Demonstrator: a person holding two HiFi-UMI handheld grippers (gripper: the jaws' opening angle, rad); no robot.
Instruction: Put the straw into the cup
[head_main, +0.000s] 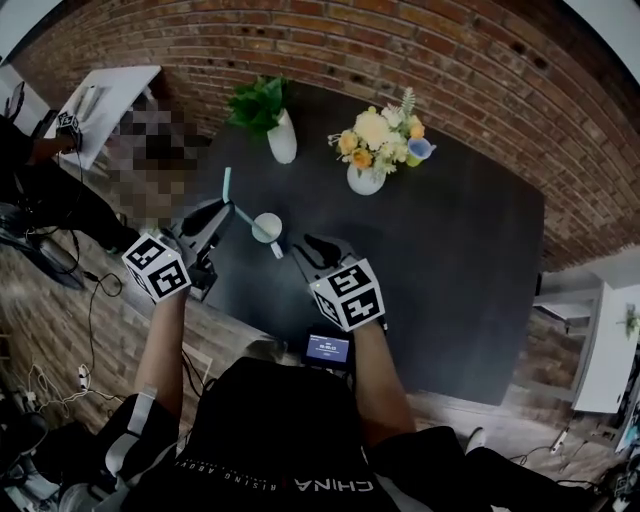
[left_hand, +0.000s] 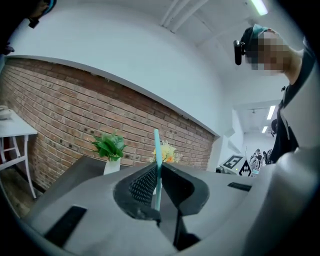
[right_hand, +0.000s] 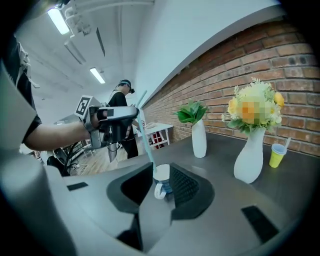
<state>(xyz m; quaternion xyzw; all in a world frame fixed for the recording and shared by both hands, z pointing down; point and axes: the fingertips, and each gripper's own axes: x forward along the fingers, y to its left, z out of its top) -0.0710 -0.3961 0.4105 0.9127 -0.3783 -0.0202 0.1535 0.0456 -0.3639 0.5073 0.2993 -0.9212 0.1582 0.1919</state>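
Backdrop: red brick wall (head_main: 400, 50) behind a dark tabletop (head_main: 450, 260); white ceiling with strip lights.
Tabletop load: white vase with green plant (head_main: 283, 138); white vase with flowers (head_main: 366, 180); small yellow cup (right_hand: 276, 155) just beside the flower vase.
Left claw (left_hand: 157, 172): closed on the teal straw (left_hand: 157, 150), whose upper end stands above the jaws.
Straw position: slants from the left claw down to the white cup (head_main: 267, 226); lower end at the cup's mouth.
Cup: handled, standing on the tabletop near its front edge, between the two claws.
Right claw (right_hand: 161, 171): jaws apart, gripping nothing; the cup shows in the gap, just ahead of the tips.
Writing: "CHINA", upside down, on the person's dark shirt (head_main: 290, 440); smaller letters beside it too small to read. Small screen (head_main: 328, 348) at the tabletop edge shows lit lines, unreadable. Marker cubes carry black-and-white patterns only.
Unresolved: whether the straw tip is inside the cup or on its rim. In the left gripper view, the straw's lower part is hidden between the jaws.
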